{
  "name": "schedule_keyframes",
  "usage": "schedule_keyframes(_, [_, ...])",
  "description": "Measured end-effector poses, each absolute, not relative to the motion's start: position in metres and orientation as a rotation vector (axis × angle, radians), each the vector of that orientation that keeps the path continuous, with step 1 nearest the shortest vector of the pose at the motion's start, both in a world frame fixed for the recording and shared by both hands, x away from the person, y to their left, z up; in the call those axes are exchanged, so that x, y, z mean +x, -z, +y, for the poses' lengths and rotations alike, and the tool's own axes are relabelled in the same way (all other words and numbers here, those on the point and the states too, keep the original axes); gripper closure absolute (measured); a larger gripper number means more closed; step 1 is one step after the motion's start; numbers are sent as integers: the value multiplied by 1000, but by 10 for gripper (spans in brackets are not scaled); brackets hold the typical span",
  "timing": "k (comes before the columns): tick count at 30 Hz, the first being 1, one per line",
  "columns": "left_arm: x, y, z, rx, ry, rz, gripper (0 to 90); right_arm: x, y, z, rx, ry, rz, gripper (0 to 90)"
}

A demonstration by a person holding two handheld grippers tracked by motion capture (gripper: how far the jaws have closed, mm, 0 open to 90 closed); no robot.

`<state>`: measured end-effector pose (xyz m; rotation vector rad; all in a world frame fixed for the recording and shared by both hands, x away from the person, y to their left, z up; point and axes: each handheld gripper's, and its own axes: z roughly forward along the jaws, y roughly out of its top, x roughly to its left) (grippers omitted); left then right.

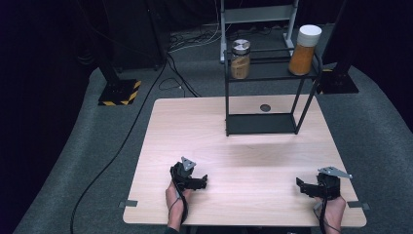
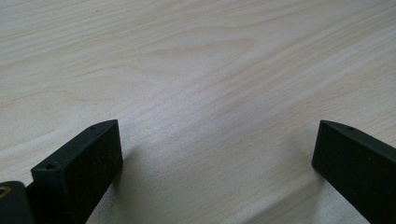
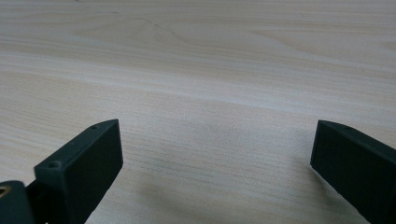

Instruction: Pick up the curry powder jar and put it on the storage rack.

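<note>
My left gripper (image 1: 202,181) rests low over the near left of the light wooden table (image 1: 195,126), held by a hand. In the left gripper view its two black jaws stand wide apart over bare wood, the left gripper (image 2: 217,140) open and holding nothing. My right gripper (image 1: 301,186) sits near the front right corner of the table, pointing left. Its jaws are also spread wide in the right gripper view, the right gripper (image 3: 217,140) open above bare wood grain.
A black wire rack (image 1: 270,83) stands at the far middle of the table. On its top shelf are a glass jar with a metal lid (image 1: 240,59) and a taller orange-filled jar with a white cap (image 1: 305,49). Cables and stand feet lie on the grey floor beyond.
</note>
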<state>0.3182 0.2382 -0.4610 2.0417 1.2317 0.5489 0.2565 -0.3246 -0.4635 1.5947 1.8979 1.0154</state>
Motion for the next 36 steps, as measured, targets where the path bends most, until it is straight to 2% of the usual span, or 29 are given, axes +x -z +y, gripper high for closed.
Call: schedule_keyframes(36, [319,461,238,2040,-548,1234,8,257,464,-328,1599,-1035,1900,18])
